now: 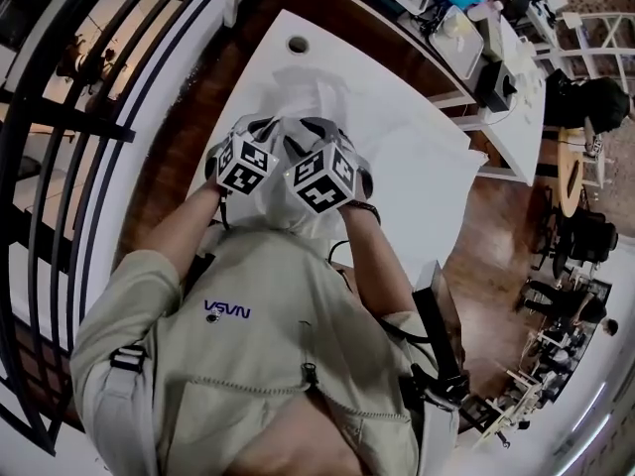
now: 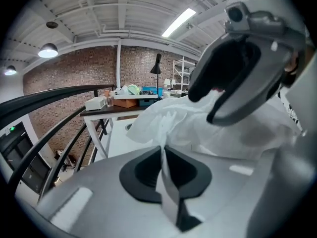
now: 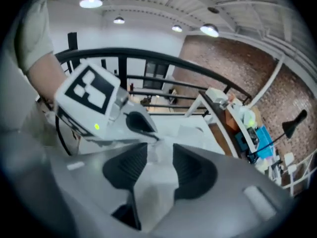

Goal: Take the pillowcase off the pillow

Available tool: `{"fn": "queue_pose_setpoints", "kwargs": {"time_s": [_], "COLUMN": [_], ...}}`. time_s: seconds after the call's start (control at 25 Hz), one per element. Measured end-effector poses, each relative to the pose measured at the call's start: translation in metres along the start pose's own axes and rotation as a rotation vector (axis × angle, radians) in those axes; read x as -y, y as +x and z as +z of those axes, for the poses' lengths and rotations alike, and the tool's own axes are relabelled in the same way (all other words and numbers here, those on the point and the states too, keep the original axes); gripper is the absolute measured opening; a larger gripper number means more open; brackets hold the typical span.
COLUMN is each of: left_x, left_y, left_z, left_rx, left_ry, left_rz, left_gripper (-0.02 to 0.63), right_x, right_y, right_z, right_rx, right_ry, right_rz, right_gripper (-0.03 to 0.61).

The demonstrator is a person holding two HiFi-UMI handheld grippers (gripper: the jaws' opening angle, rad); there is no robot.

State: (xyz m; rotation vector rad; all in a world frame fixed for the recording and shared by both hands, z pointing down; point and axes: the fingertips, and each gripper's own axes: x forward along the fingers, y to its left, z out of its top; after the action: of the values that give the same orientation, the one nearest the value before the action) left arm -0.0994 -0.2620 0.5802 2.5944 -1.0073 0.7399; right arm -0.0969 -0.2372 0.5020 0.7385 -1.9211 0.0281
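Both tongs at the near end of the pillowcase
My left tongs [image 2: 162, 152] pinch a fold of pillowcase [image 2: 171, 120]; my right tongs [image 3: 159, 157] stand wide just beside, cloth loose between them. The pillow [image 1: 316, 97] lies on the desk [image 1: 427, 167], apparently running away from me.

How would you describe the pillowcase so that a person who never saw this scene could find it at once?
Start from the large white table in the head view. At its near end, right before the person, lies the pillowcase, a bundle of white cloth. It is the only soft, crumpled thing on that smooth top, and the left gripper pinches a fold of it.
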Motion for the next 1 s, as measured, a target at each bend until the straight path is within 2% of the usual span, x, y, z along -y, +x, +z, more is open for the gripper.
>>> {"fn": "queue_pose_setpoints", "kwargs": {"time_s": [0.08,0.16,0.32,0.44,0.52,0.6,0.64,0.68,0.76,0.84,1.0], "left_x": [-0.002,-0.004,-0.005,-0.003,-0.004,-0.014,-0.021,-0.026,-0.022,-0.002,0.028], "left_y": [-0.001,0.0,0.004,0.003,-0.003,-0.02,-0.032,-0.044,-0.051,-0.034,0.007], "left_z": [0.0,-0.002,-0.004,-0.003,0.003,0.019,0.033,0.048,0.072,0.077,0.072], "left_rx": [-0.002,-0.004,-0.007,0.005,0.039,0.126,0.187,0.249,0.339,0.343,0.247], "left_ry": [-0.001,-0.011,-0.034,-0.038,-0.048,-0.059,-0.054,-0.034,0.023,0.081,0.165], "left_rz": [0.003,0.004,-0.008,-0.032,-0.023,0.04,0.082,0.117,0.132,0.068,-0.055], "left_gripper": [0.018,0.017,0.017,0.02,0.037,0.081,0.111,0.114,0.085,0.118,0.19], "right_x": [0.007,0.021,0.033,0.029,0.025,0.023,0.024,0.023,0.023,0.021,0.018], "right_y": [0.021,0.027,0.029,0.044,0.048,0.042,0.039,0.035,0.027,0.019,0.002], "right_z": [-0.034,-0.059,-0.063,-0.063,-0.069,-0.072,-0.071,-0.07,-0.067,-0.064,-0.059], "right_rx": [-0.153,-0.234,-0.227,-0.239,-0.251,-0.241,-0.23,-0.219,-0.196,-0.177,-0.134], "right_ry": [-0.036,-0.002,0.079,0.112,0.112,0.105,0.107,0.109,0.114,0.117,0.124], "right_rz": [-0.015,-0.028,-0.045,-0.016,0.007,-0.005,-0.015,-0.025,-0.042,-0.059,-0.086], "right_gripper": [0.163,0.196,0.263,0.263,0.156,0.079,0.059,0.048,0.04,0.035,0.034]}}
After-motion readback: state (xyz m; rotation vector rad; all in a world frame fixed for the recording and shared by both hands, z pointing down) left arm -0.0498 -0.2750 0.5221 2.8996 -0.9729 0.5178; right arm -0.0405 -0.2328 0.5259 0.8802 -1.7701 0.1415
